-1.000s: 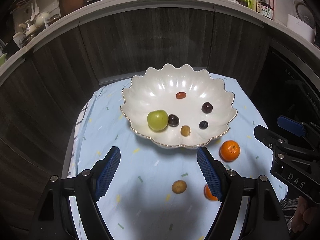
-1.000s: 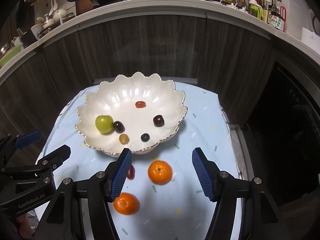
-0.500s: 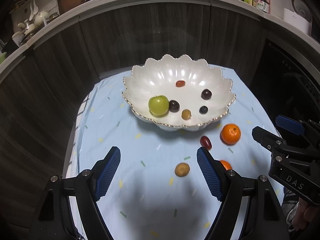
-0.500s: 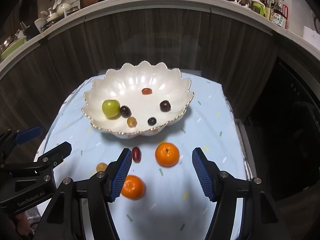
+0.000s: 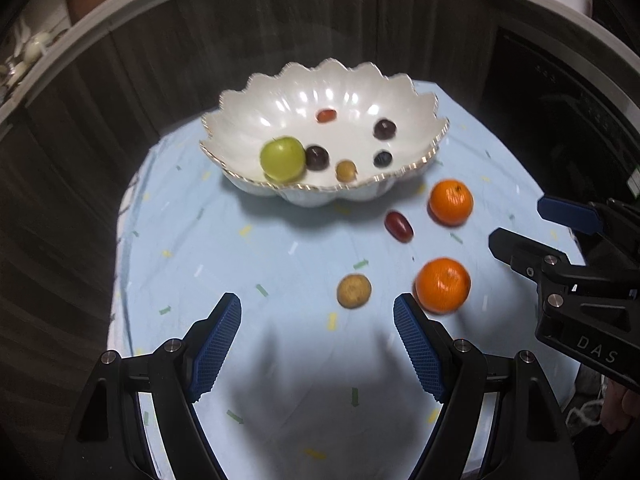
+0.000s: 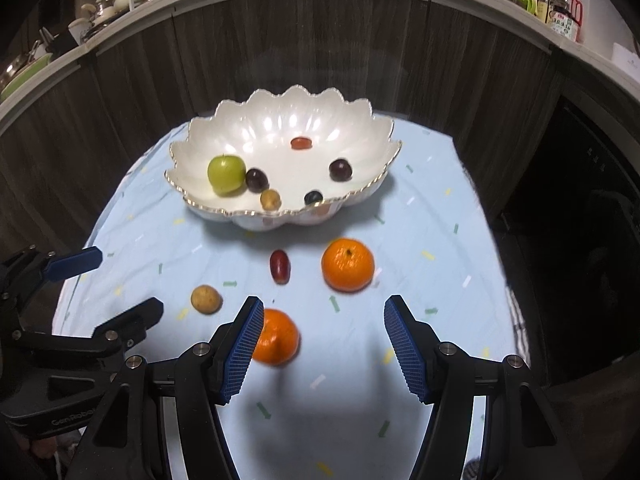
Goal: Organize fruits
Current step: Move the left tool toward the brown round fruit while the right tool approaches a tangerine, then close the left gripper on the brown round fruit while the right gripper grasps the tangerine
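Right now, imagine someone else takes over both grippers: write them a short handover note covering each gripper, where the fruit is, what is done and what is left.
Left gripper: open, empty, above the cloth near the small brown fruit.
Right gripper: open, empty; its left finger sits in front of the nearer orange.
In the scalloped bowl: green apple, two dark grapes, a red oval fruit, a small brown fruit and a dark berry.
On the blue cloth: farther orange, red grape, plus the nearer orange and the brown fruit.
Done: six pieces in the bowl.
Left: the four loose pieces, probably into the bowl.
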The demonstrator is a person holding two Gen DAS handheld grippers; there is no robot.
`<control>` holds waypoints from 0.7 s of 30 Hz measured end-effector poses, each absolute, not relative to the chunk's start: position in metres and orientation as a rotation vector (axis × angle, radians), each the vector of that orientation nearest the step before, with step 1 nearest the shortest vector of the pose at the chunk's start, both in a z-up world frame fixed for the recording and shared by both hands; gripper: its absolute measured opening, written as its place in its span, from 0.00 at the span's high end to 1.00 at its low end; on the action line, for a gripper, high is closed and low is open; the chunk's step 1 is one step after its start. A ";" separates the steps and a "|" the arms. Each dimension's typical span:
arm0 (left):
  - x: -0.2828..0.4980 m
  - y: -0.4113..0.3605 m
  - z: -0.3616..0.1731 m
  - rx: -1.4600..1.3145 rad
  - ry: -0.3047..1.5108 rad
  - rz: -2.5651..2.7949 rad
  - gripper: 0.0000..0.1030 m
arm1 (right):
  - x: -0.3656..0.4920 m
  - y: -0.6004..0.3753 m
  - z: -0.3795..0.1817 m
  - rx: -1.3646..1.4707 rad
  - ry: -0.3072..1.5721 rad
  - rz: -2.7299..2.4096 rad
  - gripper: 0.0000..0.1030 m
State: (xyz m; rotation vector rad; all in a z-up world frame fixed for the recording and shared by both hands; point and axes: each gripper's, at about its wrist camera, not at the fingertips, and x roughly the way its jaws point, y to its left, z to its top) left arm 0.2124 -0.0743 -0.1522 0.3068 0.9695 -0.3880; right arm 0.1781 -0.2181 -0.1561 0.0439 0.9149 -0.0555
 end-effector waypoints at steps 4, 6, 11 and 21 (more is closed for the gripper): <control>0.215 -0.076 -0.164 0.321 0.997 -0.427 0.24 | 0.179 -0.214 -0.164 0.050 0.940 -0.046 0.38; 0.217 -0.076 -0.170 0.321 1.013 -0.441 0.24 | 0.180 -0.212 -0.168 0.049 0.950 -0.043 0.38; 0.224 -0.078 -0.182 0.337 1.040 -0.472 0.24 | 0.185 -0.206 -0.176 0.056 0.980 -0.028 0.38; 0.240 -0.081 -0.202 0.347 1.073 -0.500 0.30 | 0.198 -0.199 -0.192 0.089 1.043 -0.011 0.38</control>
